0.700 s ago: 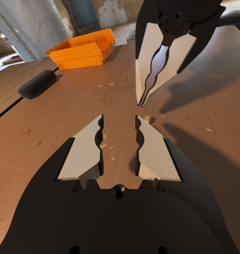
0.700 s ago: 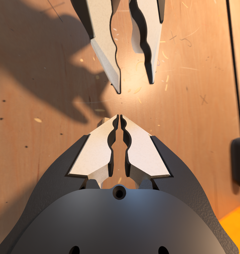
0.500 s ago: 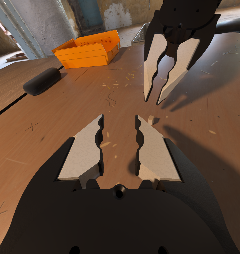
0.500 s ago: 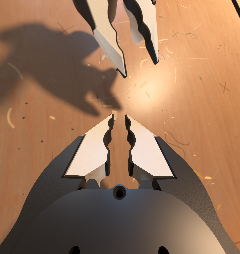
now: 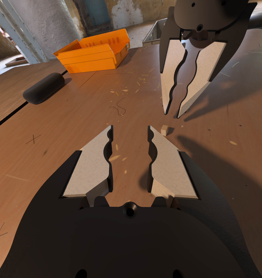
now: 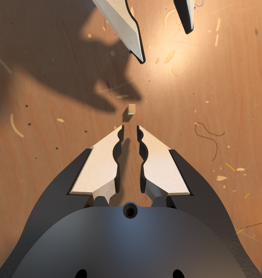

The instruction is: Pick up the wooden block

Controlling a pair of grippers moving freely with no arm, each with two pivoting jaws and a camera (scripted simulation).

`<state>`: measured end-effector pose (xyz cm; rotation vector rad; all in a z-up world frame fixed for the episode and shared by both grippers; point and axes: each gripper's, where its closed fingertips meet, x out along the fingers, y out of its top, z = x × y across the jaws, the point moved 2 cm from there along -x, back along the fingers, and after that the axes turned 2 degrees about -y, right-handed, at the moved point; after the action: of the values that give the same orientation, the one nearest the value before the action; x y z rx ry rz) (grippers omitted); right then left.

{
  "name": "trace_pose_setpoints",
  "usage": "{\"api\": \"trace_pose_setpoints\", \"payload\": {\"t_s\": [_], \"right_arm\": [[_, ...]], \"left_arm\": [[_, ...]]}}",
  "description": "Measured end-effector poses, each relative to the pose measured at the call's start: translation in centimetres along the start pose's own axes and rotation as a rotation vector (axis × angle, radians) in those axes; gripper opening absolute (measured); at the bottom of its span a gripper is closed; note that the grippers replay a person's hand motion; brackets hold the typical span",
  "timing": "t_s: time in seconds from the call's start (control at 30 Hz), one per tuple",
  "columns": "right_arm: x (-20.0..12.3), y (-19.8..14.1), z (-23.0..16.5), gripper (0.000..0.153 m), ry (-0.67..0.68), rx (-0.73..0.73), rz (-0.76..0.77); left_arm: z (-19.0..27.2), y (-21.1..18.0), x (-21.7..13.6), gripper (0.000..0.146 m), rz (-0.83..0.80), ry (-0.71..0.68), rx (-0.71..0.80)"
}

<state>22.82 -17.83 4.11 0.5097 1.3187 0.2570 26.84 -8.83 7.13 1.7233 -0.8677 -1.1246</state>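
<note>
Wooden block lies free on the table between two empty tools

Left of the wooden block (image 5: 164, 130), the left tool (image 5: 130, 127) gapes wide, its fingertip just beside it. The block rests on the table (image 5: 52, 150), nearly cubic, no clear long axis. The right tool (image 6: 130, 127), slightly parted, points straight at the block (image 6: 131, 108), likely better aligned; open table all round.

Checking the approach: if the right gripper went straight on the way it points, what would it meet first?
Probably the wooden block: it lies just beyond the open right gripper, roughly in line with the gap. Depth is unclear, so the fingertips might touch the table first.
</note>
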Motion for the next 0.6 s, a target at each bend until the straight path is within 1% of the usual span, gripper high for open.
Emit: {"api": "trace_pose_setpoints", "payload": {"t_s": [0.07,0.13,0.23,0.33,0.4,0.53,0.6], "right_arm": [[0.1,0.5,0.1,0.015,0.03,-0.016,-0.073],[0.2,0.7,0.2,0.015,0.064,-0.022,-0.154],[0.5,0.7,0.2,0.017,0.129,-0.026,-0.273],[0.4,0.7,0.7,0.018,0.195,-0.009,-0.433],[0.4,1.5,1.2,0.019,0.256,0.005,-0.509],[1.1,2.5,1.5,0.02,0.331,-0.038,-0.716],[1.3,2.2,1.2,0.022,0.345,-0.052,-0.856]], "left_arm": [[-0.1,-0.1,0.0,0.046,-0.004,0.006,-0.001],[-0.7,-0.3,-0.2,0.046,-0.022,0.042,-0.006],[-2.9,-0.8,-1.4,0.046,-0.045,0.187,-0.013],[-5.5,-1.1,-3.7,0.046,-0.017,0.338,-0.047],[-7.2,-1.4,-5.4,0.046,0.004,0.429,-0.067],[-10.0,-1.9,-9.5,0.046,0.028,0.624,-0.056],[-11.0,-2.0,-11.5,0.045,0.049,0.703,-0.057]]}}
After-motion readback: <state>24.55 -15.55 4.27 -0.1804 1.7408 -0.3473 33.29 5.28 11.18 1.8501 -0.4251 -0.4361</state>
